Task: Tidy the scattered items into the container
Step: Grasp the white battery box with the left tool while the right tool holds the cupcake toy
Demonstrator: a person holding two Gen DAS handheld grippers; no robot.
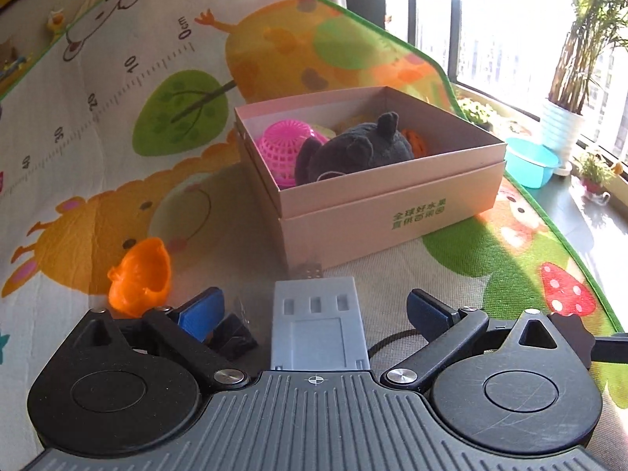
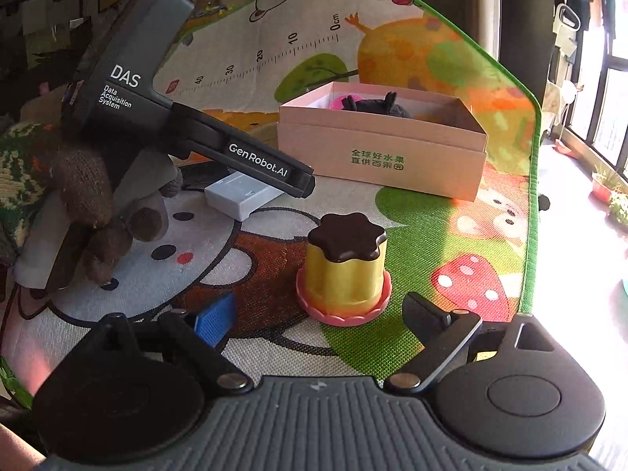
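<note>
We hold both grippers low over the play mat [image 1: 117,125], facing the pink cardboard box [image 1: 376,196] that sits toward the far side of it, because that box is where everything scattered has to end up. It already holds a dark plush toy [image 1: 353,149] and a pink plastic basket [image 1: 284,143], with something orange just behind the plush that we cannot make out. Our left gripper [image 1: 316,310] has its jaws wide apart with a grey rectangular block [image 1: 318,325] lying flat on the mat between them; from the right wrist view that block [image 2: 243,194] shows just under the tip of the left tool, so we judge we are lined up to close on it, though the fingers are not yet touching it. To the near left of that gripper an orange plastic toy [image 1: 139,274] lies on the mat, apart from the box and waiting its turn. Our right gripper [image 2: 318,320] also stands open and empty, pointed at the toy pudding [image 2: 343,271], which stands upright on its pink base just ahead of the fingers and nearer than the box. We keep the jaws spread that wide, we think, so they can pass either side of its yellow body. A gloved hand [image 2: 90,212] grips the left tool's handle.
</note>
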